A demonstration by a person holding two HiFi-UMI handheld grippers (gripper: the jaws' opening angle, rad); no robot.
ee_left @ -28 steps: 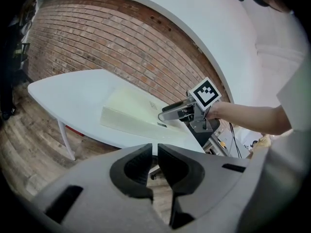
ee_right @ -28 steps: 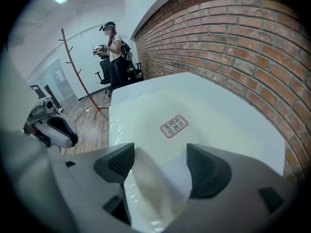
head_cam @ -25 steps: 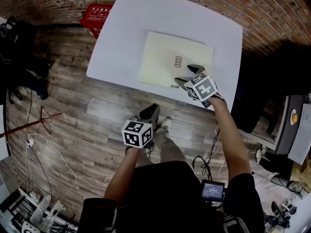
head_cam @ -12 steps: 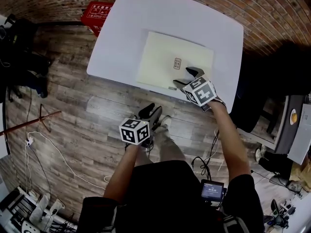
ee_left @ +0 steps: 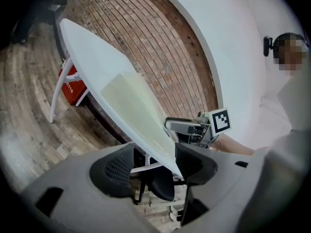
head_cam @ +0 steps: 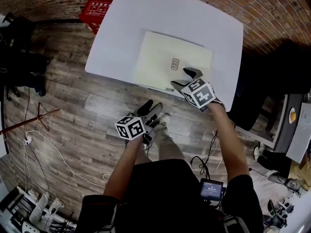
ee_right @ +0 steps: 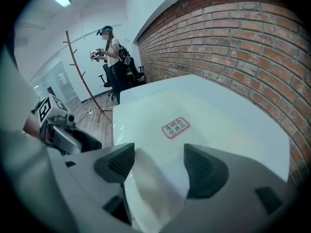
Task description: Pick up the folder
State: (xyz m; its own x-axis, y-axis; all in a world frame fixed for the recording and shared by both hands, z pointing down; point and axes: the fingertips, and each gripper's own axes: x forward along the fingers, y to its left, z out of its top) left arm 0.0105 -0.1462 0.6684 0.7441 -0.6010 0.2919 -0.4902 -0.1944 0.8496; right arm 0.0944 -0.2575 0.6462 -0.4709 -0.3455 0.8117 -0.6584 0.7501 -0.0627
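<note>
Folder (head_cam: 165,62) lies flat by the near edge of the white table (head_cam: 204,18), toward its right corner. Nearest, off that edge above the floor, the left gripper (head_cam: 151,108) is opening, with nothing between its jaws. The right gripper (head_cam: 182,78) stands with jaws spread over the folder's near edge, possibly touching it. A red crate (head_cam: 95,12) sits beyond the far-left corner.

The left tongs (head_cam: 151,108), held low, jaws opening with nothing between them; right tongs (head_cam: 184,78), farther forward, angled steeply downward, jaws apart.
</note>
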